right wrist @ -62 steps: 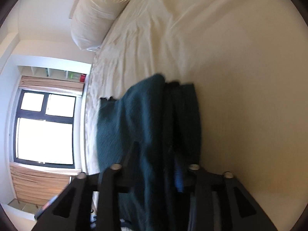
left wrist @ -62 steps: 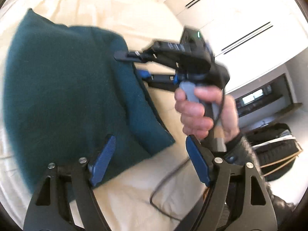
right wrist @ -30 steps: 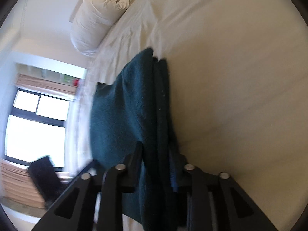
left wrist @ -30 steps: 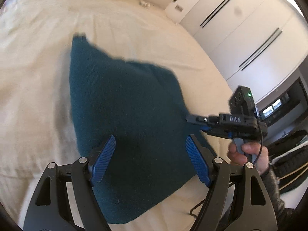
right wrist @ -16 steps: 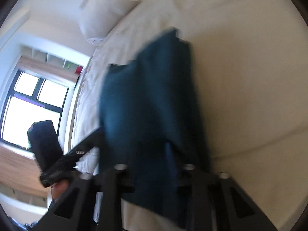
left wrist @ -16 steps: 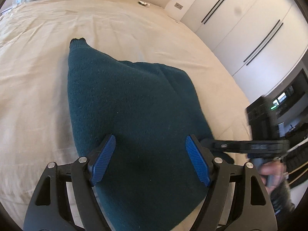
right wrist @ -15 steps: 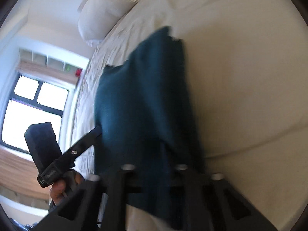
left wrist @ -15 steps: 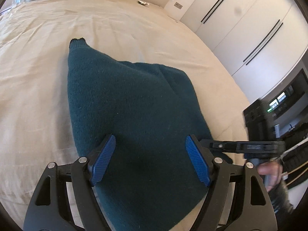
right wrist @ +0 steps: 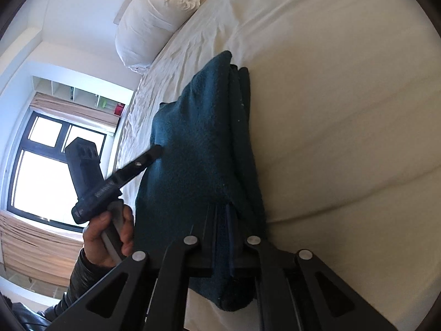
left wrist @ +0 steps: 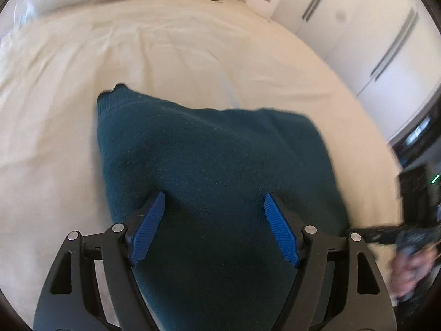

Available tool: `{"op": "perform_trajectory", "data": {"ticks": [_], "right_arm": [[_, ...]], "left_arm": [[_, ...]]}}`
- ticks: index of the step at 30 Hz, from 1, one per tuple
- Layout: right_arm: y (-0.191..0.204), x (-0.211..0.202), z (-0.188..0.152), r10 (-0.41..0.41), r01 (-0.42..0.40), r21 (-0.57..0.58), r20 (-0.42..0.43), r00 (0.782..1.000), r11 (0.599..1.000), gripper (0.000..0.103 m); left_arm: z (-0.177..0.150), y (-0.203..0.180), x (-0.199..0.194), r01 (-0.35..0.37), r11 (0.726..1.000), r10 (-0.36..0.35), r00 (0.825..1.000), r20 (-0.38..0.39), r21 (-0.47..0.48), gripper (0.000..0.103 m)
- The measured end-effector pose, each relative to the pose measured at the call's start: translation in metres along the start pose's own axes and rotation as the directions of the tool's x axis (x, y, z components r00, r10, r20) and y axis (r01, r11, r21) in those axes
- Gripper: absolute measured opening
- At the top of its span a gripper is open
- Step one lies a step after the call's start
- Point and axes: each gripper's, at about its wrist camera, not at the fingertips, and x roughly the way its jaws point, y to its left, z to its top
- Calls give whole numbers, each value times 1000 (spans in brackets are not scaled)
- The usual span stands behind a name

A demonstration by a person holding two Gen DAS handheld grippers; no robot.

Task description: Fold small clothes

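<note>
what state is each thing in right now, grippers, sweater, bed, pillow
left gripper: open, blue pads apart over the knit
right gripper: shut on the sweater's edge
teal sweater: folded in layers, lying on the bed
bed sheet: spread out, lightly wrinkled
white pillow: bunched at the head of the bed

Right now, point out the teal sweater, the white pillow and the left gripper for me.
teal knit sweater [left wrist: 209, 165], left wrist view, middle of the top folded layer.
white pillow [right wrist: 148, 24], right wrist view, its bulging side.
left gripper [left wrist: 213, 230], left wrist view, midway between the blue fingertips.
</note>
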Motion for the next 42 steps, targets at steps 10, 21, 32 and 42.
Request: {"op": "perform_trajectory", "data": {"ticks": [10,21,32,42], "right_arm": [[24,-25,29,-17,22,-39,116,993,999,80],[10,32,52,-94,94,-40,-19,995,995,80],[14,60,59,-68,70,10,-118,991,997,39],[62,41,51,-165,161,-63,-57,985,985,24]], "left_arm": [[-10,25,-62,25,985,4,986,167,-171,87],[-52,52,-13,160,924,-178,984,-21,-348,85],[-28,33,9,171,905,-248,956,-155,-390,45],[-19,2,-21,140,939,-190,972,-136,-315,33]]}}
